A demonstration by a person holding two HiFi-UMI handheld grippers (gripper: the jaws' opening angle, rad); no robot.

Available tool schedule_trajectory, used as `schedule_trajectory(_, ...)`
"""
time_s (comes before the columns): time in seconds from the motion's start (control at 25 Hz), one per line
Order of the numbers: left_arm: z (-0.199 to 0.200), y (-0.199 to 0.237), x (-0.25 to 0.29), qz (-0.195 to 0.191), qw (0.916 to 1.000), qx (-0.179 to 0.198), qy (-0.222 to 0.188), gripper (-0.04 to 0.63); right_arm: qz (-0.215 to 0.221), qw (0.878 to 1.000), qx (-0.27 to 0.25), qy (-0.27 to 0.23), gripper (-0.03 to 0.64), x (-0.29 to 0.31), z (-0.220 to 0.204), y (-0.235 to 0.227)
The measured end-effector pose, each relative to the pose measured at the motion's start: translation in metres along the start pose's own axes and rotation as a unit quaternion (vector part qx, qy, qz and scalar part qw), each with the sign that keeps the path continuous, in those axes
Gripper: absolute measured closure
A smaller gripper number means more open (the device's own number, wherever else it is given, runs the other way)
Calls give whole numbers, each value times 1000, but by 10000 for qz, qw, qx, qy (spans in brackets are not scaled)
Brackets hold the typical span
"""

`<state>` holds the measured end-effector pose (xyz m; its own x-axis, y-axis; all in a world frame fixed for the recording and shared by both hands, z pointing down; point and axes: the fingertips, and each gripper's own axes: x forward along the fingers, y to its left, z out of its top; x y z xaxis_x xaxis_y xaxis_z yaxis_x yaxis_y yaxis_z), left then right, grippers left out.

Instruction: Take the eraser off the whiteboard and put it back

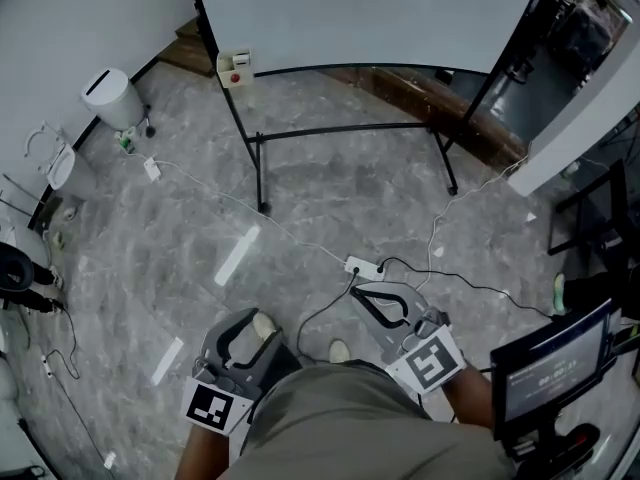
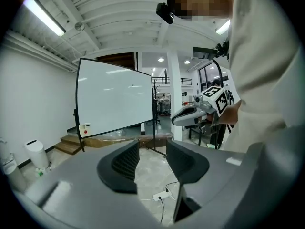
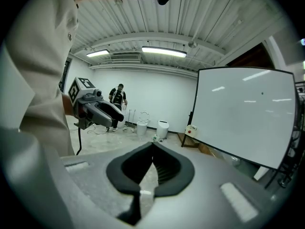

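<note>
The whiteboard (image 1: pixel 380 13) stands on a black frame at the far side of the floor. The eraser (image 1: pixel 235 68), a small cream block with a red spot, sits at the board's lower left corner; it also shows in the left gripper view, eraser (image 2: pixel 86 129), and the right gripper view, eraser (image 3: pixel 191 129). Both grippers are held close to my body, far from the board. My left gripper (image 1: pixel 250 323) is open with nothing between its pads (image 2: pixel 125 163). My right gripper (image 1: pixel 365 293) is shut and empty, pads (image 3: pixel 164 168) touching.
A power strip (image 1: pixel 362 266) with black and white cables lies on the grey floor just ahead of the grippers. The board's stand legs (image 1: pixel 262 206) spread forward. A white bin (image 1: pixel 112 98) stands at left, a monitor (image 1: pixel 555 363) at right. A person (image 3: pixel 117 99) stands far off.
</note>
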<state>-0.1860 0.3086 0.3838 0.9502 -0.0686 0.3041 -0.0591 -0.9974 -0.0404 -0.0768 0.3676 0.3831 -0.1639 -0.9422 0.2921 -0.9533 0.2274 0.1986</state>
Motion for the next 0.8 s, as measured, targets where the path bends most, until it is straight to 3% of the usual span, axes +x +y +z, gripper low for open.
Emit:
schedule_trajectory(0.16,-2,-22,-2,-43,9999,-39,104,411,37,10000,47,-26,614,-22,-5,5)
schedule_trajectory(0.48,10,-40,-16,-183,9996,148,-171,411,-103,9999,5,-111,614,-37,3,25)
schedule_trajectory(0.8,7,-28,-86,-106,9996,122,-250,411,4,9999,-124,-35,614,-23,39,81)
